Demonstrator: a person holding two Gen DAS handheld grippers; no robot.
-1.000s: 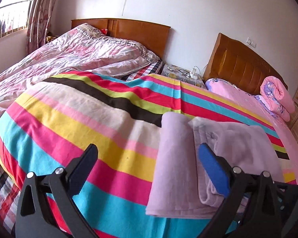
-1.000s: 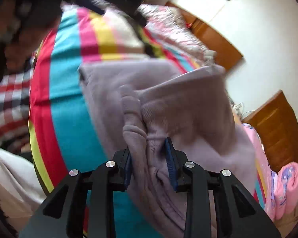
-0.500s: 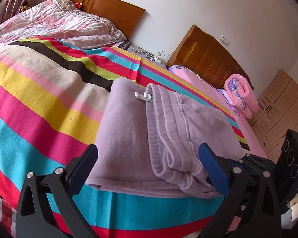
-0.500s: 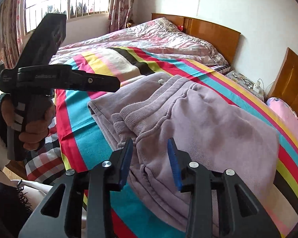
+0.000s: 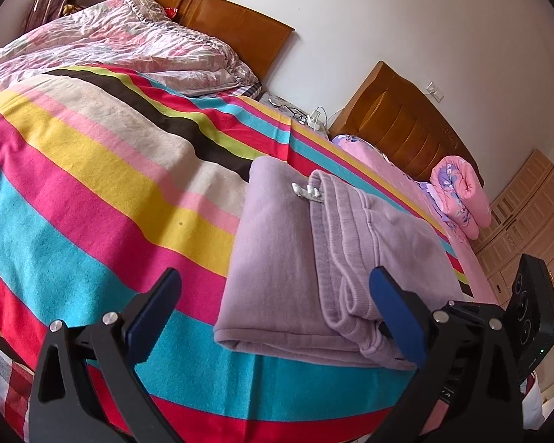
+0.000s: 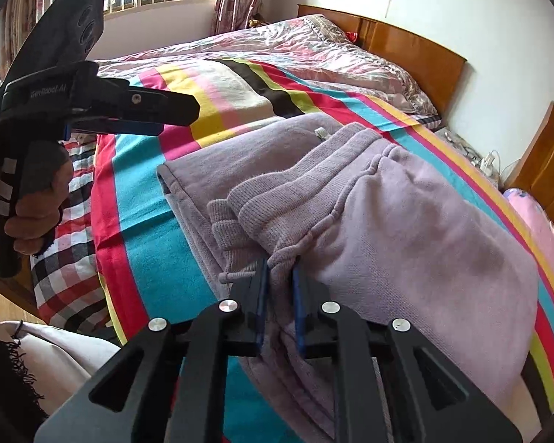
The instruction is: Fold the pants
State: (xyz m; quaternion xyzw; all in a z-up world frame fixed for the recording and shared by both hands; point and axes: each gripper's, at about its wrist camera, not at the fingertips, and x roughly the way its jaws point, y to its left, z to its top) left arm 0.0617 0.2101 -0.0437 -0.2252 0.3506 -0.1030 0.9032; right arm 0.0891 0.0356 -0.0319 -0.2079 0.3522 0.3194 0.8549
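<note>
pants (image 5: 314,269): lower right of centre in the left wrist view, lying on the blanket (image 5: 103,184)
quilt (image 5: 110,40): upper left, behind the blanket
rolled bedding (image 5: 461,192): right edge, before the far headboard (image 5: 406,125)

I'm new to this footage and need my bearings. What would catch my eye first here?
The striped blanket in loud colours fills the bed. On its near edge lie the folded lilac pants, their ribbed waistband pinched by the right gripper. The left gripper hangs open beside them.
</note>
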